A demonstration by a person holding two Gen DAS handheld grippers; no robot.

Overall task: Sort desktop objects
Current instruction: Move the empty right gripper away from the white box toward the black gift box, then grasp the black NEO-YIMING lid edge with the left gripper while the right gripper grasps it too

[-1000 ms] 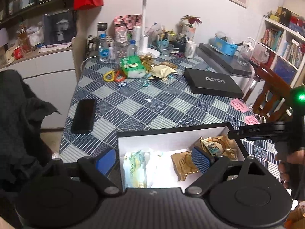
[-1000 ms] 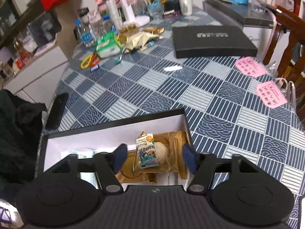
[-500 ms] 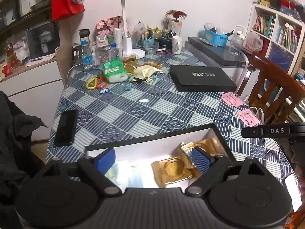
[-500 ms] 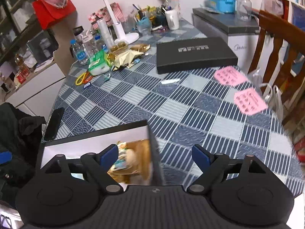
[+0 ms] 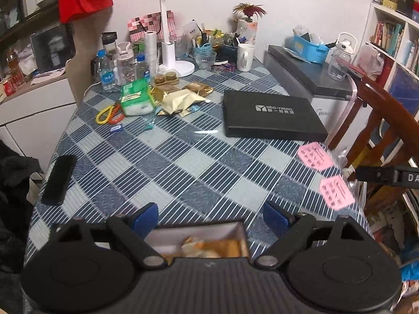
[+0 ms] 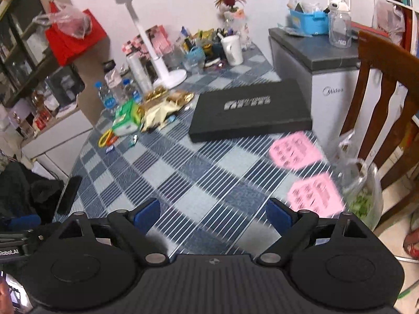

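Observation:
My left gripper (image 5: 209, 218) is open and empty above the checked tablecloth. Just under it, at the frame's bottom, the open box (image 5: 237, 229) with a white inside holds several snack packets (image 5: 209, 247). My right gripper (image 6: 212, 215) hangs over bare cloth, its jaws opening with nothing between them; the box is out of its view. At the far side lie gold packets (image 5: 178, 99) (image 6: 162, 107), a green tissue pack (image 5: 136, 100) (image 6: 125, 117), and coloured rings (image 5: 108, 115). The black box lid (image 5: 272, 115) (image 6: 251, 110) lies at the right.
Two pink notes (image 6: 296, 150) (image 6: 314, 193) sit near the table's right edge. A black phone (image 5: 59, 180) lies at the left edge. Bottles, a white lamp (image 5: 167, 47) and cups crowd the back. A wooden chair (image 6: 385, 99) and a plastic bag (image 6: 361, 191) stand right of the table.
Both grippers drew back from the box: it slid to the bottom of the left wrist view and out of the right wrist view. The right jaws widened.

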